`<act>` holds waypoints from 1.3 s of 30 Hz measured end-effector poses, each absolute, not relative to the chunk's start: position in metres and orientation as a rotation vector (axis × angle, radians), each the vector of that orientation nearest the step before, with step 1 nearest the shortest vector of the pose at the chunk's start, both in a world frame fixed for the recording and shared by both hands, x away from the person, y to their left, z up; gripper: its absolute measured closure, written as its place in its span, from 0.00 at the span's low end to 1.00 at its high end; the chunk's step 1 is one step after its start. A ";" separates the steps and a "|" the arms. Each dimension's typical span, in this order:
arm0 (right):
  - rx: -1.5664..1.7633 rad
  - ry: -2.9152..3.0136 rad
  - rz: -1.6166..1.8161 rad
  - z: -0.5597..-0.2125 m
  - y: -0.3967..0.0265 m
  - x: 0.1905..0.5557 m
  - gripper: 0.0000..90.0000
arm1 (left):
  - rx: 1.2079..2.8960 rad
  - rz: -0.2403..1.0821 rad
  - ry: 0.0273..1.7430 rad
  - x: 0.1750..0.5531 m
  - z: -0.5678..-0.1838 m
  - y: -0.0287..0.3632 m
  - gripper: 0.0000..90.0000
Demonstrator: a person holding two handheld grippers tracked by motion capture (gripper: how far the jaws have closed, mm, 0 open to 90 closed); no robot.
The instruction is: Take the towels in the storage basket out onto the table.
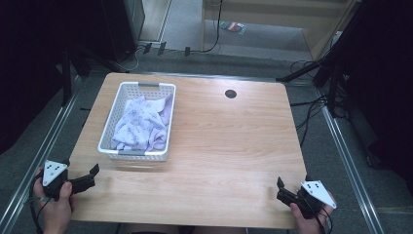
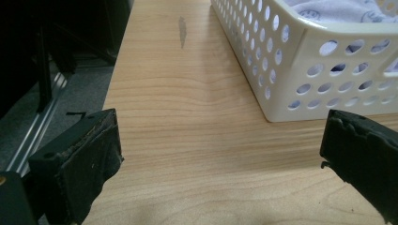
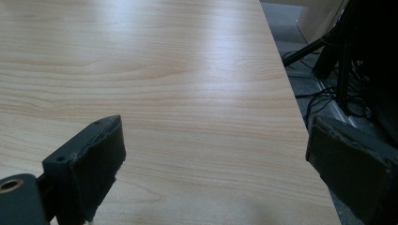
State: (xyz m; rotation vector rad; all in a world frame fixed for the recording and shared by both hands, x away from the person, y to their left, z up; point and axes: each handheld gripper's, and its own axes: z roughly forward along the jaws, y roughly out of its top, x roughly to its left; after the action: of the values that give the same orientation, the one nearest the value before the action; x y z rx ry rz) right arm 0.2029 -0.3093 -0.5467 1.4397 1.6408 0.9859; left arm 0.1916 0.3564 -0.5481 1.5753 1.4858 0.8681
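A white perforated basket (image 1: 138,122) stands on the left half of the wooden table (image 1: 224,146), and a crumpled pale lilac patterned cloth (image 1: 141,124) lies inside it. My left gripper (image 1: 90,178) rests at the table's front left corner, just short of the basket's near end, open and empty. In the left gripper view the jaws of my left gripper (image 2: 223,140) stand wide apart over bare wood, with the basket's corner (image 2: 300,65) ahead to the right. At the front right corner my right gripper (image 1: 280,189) is open. In the right gripper view, my right gripper (image 3: 216,140) has nothing between its jaws.
A round black grommet (image 1: 230,93) sits in the tabletop near the far edge. Cables and dark stand legs (image 1: 311,73) lie on the floor to the right and behind. The table's right edge (image 3: 300,108) runs close beside my right gripper.
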 end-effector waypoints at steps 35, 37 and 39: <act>1.440 1.640 0.992 -0.547 -0.310 0.203 0.06 | 1.855 0.632 1.442 0.295 -0.443 0.278 0.00; 1.440 1.640 0.992 -0.547 -0.310 0.203 0.06 | 1.875 0.627 1.444 0.303 -0.440 0.275 0.00; 1.438 1.641 0.990 -0.547 -0.309 0.203 0.06 | 1.897 0.620 1.443 0.311 -0.438 0.271 0.00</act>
State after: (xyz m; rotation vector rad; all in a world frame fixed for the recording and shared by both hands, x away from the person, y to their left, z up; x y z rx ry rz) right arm 0.2028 -0.3095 -0.5466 1.4381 1.6412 0.9903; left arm 0.3105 0.2710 -0.4380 1.8968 1.4428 0.6205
